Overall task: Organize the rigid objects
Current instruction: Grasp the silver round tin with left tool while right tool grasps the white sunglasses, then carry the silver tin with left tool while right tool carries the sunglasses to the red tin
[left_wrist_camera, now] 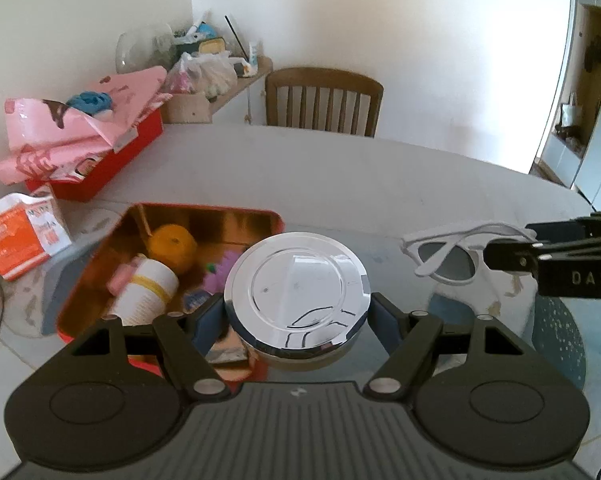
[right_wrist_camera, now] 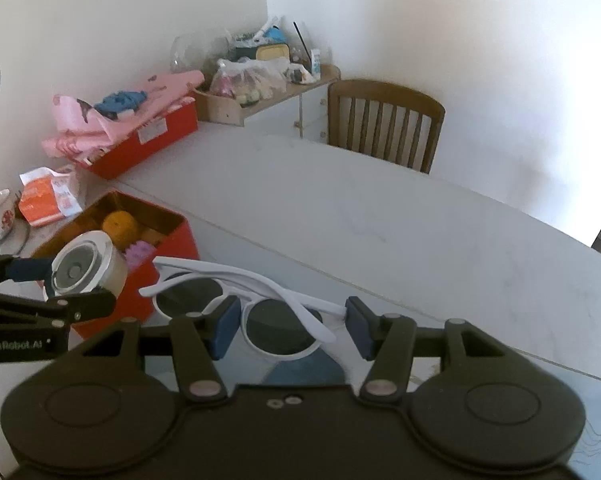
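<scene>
I hold two items above the pale grey table (right_wrist_camera: 380, 216), both grippers aimed at the open red metal tin (left_wrist_camera: 260, 216) near its left edge. My left gripper (left_wrist_camera: 296, 312) is clamped across a round container with a mirror-bright chrome lid (left_wrist_camera: 296, 280), one blue pad on each side of it, and it hangs over the tin's near right corner. My right gripper (right_wrist_camera: 292, 328) carries a pair of white-framed sunglasses with dark lenses (right_wrist_camera: 260, 312); the pads bracket one lens and the folded arms, and they appear to be gripping the frame, just right of the tin.

The tin already contains an orange fruit (left_wrist_camera: 172, 246), a white cup with a yellow band (left_wrist_camera: 148, 288), a purple spiky toy (left_wrist_camera: 220, 272) and some smaller pieces I cannot make out. By my reading the job is near its end: these two items remain to be lowered in, and I see no other loose rigid pieces nearby. The wooden chair (left_wrist_camera: 324, 100) stands at the table's far edge.
</scene>
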{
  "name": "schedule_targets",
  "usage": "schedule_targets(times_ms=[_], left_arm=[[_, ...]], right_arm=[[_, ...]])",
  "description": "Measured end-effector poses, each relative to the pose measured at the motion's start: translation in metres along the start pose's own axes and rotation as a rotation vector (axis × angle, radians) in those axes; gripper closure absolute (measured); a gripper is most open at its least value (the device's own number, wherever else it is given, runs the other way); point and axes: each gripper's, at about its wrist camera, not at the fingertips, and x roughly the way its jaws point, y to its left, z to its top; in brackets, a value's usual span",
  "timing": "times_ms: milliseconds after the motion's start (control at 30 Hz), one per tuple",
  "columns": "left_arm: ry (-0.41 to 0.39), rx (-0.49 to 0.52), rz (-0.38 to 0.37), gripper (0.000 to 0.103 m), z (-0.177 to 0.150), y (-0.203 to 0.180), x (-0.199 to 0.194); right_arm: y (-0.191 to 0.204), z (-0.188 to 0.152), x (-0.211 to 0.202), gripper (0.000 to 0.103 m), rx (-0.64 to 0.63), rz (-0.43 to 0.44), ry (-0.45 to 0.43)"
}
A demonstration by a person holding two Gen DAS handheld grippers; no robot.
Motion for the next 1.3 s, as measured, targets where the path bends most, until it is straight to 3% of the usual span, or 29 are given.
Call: schedule_targets(times_ms=[400, 767, 1300], left_arm=[[-0.022, 0.003, -0.002, 0.027, 0.024, 0.082, 0.001], [0.011, 0.046, -0.048, 0.027, 0.043, 0.146, 0.028], [0.071, 0.151, -0.139, 0.027, 0.047, 0.159, 0.08]], right_arm=[[0.065, 0.019, 0.01, 0.046, -0.026, 0.003, -0.008], [0.134, 0.028, 0.042, 0.046, -0.107, 0.0, 0.021], [0.204, 0.022, 0.096, 0.046, -0.242, -0.058, 0.088]])
